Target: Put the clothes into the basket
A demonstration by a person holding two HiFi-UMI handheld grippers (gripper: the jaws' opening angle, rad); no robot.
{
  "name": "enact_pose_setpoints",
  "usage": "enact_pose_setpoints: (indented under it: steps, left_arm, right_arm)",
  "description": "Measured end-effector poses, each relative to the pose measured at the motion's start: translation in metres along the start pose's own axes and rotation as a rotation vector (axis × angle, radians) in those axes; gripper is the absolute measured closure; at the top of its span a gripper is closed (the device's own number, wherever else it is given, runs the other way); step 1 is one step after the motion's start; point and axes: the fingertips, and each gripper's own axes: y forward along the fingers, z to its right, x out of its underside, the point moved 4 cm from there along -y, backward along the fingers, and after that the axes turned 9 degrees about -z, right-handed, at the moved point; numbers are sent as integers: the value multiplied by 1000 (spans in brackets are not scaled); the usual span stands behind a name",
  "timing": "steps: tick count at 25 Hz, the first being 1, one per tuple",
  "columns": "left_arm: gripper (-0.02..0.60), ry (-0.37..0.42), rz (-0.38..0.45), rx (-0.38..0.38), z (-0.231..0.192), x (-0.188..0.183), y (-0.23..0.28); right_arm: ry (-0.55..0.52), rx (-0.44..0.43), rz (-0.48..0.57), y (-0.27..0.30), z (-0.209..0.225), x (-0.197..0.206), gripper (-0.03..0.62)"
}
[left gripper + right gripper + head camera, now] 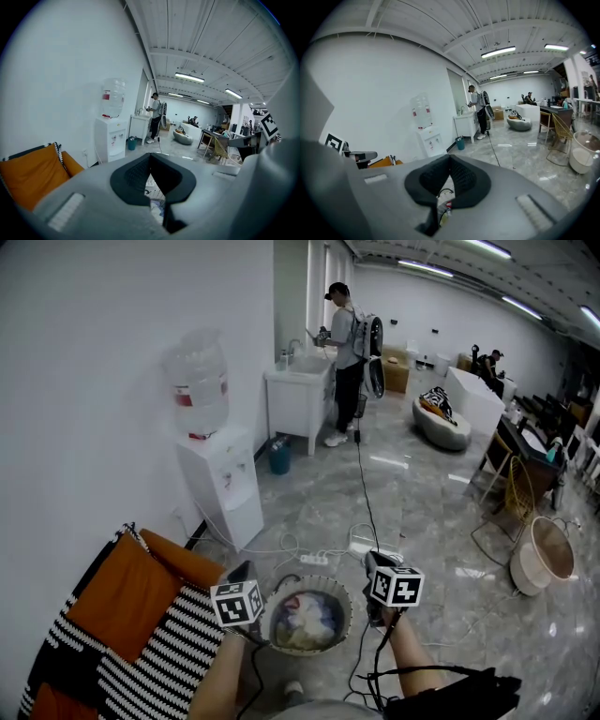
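A round woven basket [339, 593] stands on the floor just ahead of me, with light and blue clothes [306, 620] piled inside. My left gripper [246, 572] hangs above the basket's left rim and my right gripper [369, 561] above its right rim. Both point slightly down. In the left gripper view the left gripper [150, 156] has its dark pads met at the tips, nothing between them; a bit of the clothes [154, 205] shows below. In the right gripper view the right gripper [450, 159] is likewise shut and empty.
A sofa with an orange cushion [127, 596] and a black-and-white striped throw is at my left. A water dispenser [223, 479] stands by the wall. A power strip and cables [317, 559] lie beyond the basket. A pale tub [544, 557] sits at right. A person [345, 343] stands at a far sink.
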Motion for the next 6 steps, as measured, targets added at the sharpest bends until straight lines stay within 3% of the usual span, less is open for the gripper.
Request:
enact_pose_setpoints:
  steps: [6]
  left_arm:
    - [575, -9, -10, -3, -6, 1, 9]
  right_arm:
    - [10, -1, -6, 9, 0, -1, 591]
